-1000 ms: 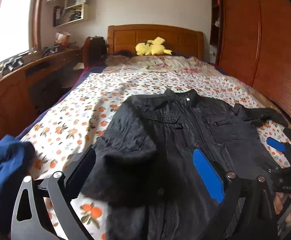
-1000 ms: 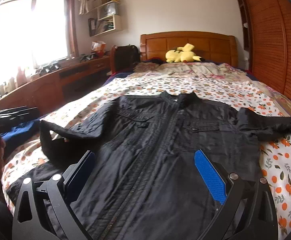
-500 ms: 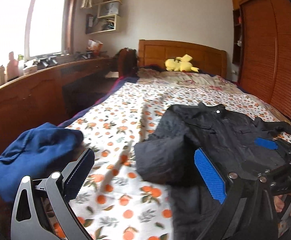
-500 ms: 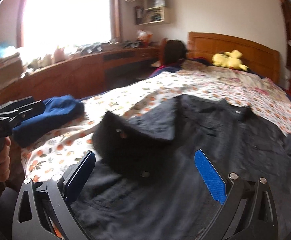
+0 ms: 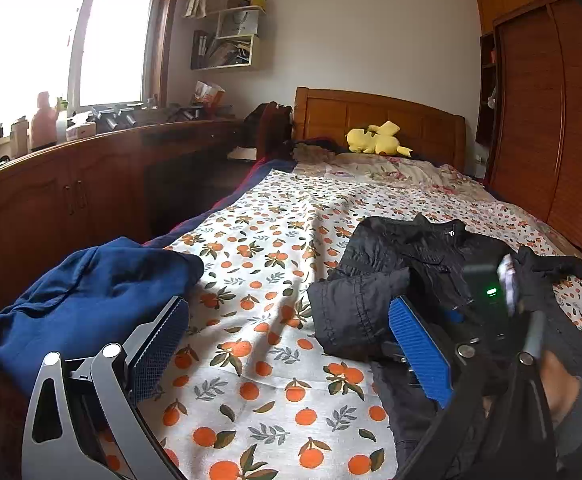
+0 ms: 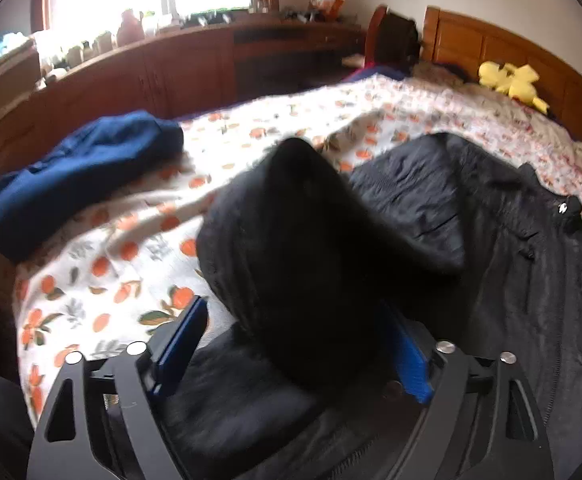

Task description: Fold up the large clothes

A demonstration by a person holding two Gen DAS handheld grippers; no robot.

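Observation:
A black jacket (image 5: 431, 248) lies front up on the orange-print bedspread (image 5: 271, 240), its near sleeve (image 5: 355, 308) folded in over the chest. In the right wrist view that sleeve (image 6: 291, 240) rises as a dark hump between the pads of my right gripper (image 6: 295, 308). Its jaws are closing, and the left pad (image 6: 183, 344) still stands off the cloth. The rest of the jacket (image 6: 511, 280) spreads to the right. My left gripper (image 5: 289, 308) hangs open over bare bedspread, left of the jacket, with nothing between its fingers.
A crumpled blue garment (image 5: 91, 288) (image 6: 83, 168) lies at the bed's left edge. A wooden cabinet (image 5: 51, 200) runs along the left, a wardrobe (image 5: 551, 120) along the right. A yellow plush toy (image 5: 375, 142) sits by the headboard. A person's hand (image 5: 559, 384) shows at lower right.
The left gripper swung left, off the jacket and over the bedspread. The right gripper moved left and down onto the folded sleeve, and its jaws have narrowed.

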